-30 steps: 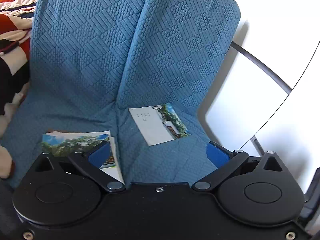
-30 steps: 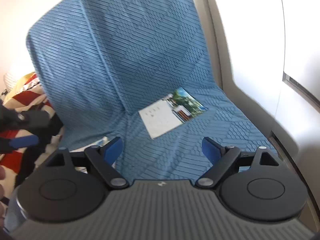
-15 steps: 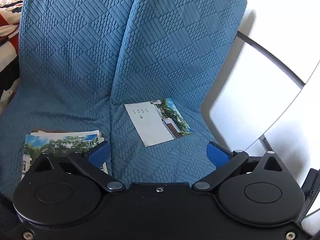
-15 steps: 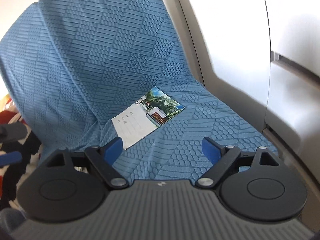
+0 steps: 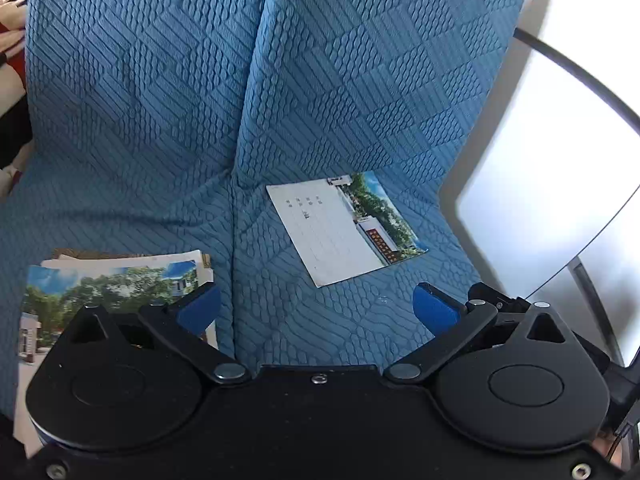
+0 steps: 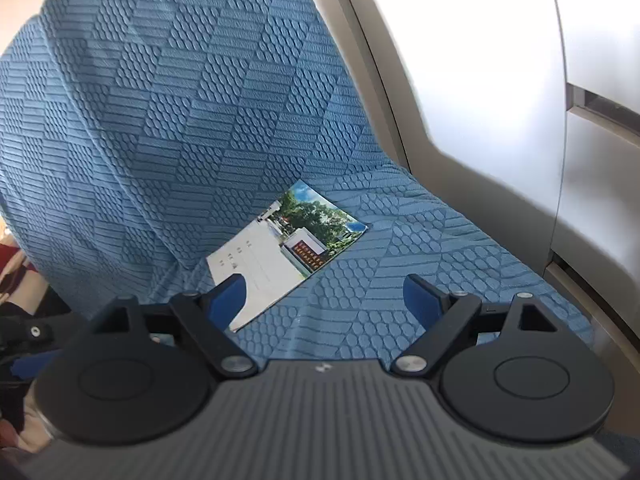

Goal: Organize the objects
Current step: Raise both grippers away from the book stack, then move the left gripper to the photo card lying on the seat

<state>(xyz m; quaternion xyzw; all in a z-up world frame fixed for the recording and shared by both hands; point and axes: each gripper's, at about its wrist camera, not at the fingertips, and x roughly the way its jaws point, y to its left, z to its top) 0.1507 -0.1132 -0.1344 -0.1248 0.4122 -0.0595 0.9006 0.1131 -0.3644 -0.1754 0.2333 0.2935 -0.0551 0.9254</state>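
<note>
Nearest to each camera, both tools are spread wide with nothing between their blue pads. The left gripper stands released over the blue quilted cover, and the right gripper is likewise released, its jaws well apart and empty. Neither touches any paper.

Just past the left gripper's fingers, at about eight o'clock in the left wrist view, lies a stack of cards. Its top sheet shows trees and sky, and edges of other sheets peek out behind it, so this looks like the gathering pile where loose items are meant to end up. The gripper's body hides its lower part.

Farther on, at roughly one o'clock from that same gripper, a single card lies flat on the seat, well apart from the stack and turned at an angle. Most of its face is pale with small print, and a strip of photo runs along one side. In the right wrist view the same card sits at about eleven o'clock, with the left pad in front of its near corner. I cannot tell whether that pad is over it or merely in line with it.

My guess is that the open jaws are readied to pinch this stray card by an edge, since it lies flat and thin on soft fabric.

Beyond everything rises the draped chair back, and at three o'clock a bright white panel.
</note>
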